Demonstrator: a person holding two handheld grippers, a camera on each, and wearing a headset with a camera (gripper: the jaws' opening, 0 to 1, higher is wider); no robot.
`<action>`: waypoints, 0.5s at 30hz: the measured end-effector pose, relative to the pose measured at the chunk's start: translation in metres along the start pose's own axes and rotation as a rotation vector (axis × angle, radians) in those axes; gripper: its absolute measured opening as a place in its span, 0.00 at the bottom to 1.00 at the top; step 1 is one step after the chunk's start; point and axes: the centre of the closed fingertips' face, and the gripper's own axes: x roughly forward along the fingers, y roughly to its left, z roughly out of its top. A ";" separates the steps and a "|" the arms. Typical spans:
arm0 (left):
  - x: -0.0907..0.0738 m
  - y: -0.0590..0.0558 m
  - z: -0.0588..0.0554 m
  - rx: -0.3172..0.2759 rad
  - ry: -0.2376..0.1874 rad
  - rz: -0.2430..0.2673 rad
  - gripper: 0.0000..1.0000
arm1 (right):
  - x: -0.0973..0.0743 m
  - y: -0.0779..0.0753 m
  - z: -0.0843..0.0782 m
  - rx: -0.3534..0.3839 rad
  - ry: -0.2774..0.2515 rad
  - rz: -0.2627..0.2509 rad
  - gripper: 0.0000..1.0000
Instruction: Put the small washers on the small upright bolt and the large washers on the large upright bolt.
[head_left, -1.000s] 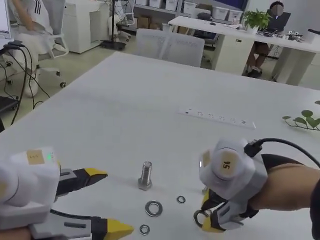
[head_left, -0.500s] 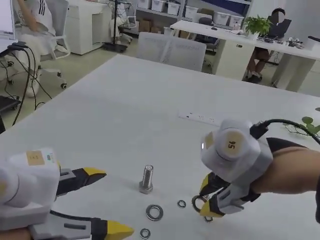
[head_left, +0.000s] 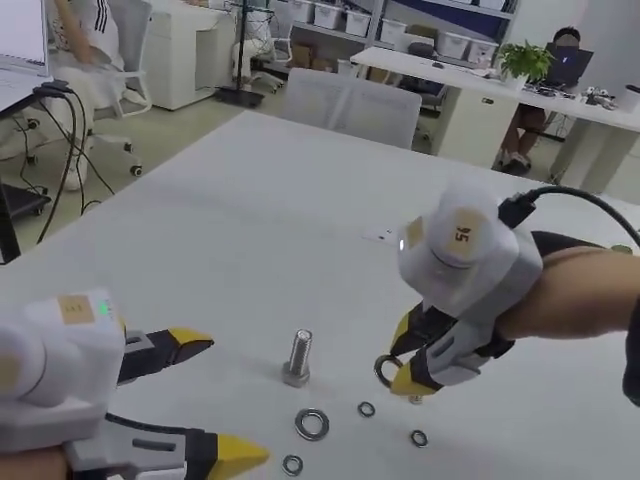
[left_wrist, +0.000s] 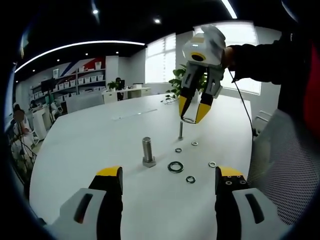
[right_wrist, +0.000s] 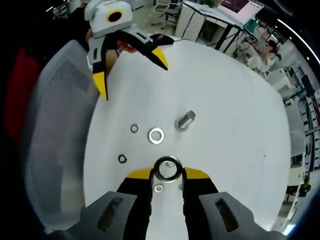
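The large upright bolt (head_left: 298, 357) (left_wrist: 147, 151) (right_wrist: 185, 120) stands mid-table. One large washer (head_left: 312, 423) (left_wrist: 175, 166) (right_wrist: 156, 135) lies flat in front of it. My right gripper (head_left: 400, 372) (left_wrist: 191, 114) (right_wrist: 167, 175) hovers above the table to the bolt's right, shut on a second large washer (head_left: 385, 370) (right_wrist: 167, 168). The thin small upright bolt (left_wrist: 180, 131) stands just beneath that gripper. Small washers (head_left: 367, 409) (head_left: 419, 437) (head_left: 292, 464) lie scattered nearby. At the near left, my left gripper (head_left: 215, 400) (left_wrist: 167, 176) (right_wrist: 130, 65) is open with nothing in it.
A white power strip (head_left: 380, 235) lies further back on the white table (head_left: 230, 220). A mesh chair (head_left: 345, 105) stands at the table's far edge. People sit at desks beyond.
My right gripper has lifted off the table with the large washer and drifted slightly toward the bolts, uncovering a small washer. The left gripper stays put.
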 end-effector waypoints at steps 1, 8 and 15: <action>0.000 0.000 0.000 -0.001 0.000 0.002 0.75 | -0.001 -0.002 0.002 -0.003 -0.001 -0.003 0.23; -0.001 0.000 -0.002 -0.008 -0.006 0.018 0.75 | -0.006 -0.010 0.013 -0.028 -0.004 -0.010 0.23; -0.002 0.002 -0.003 -0.013 -0.010 0.032 0.75 | -0.006 -0.020 0.031 -0.056 -0.014 -0.010 0.23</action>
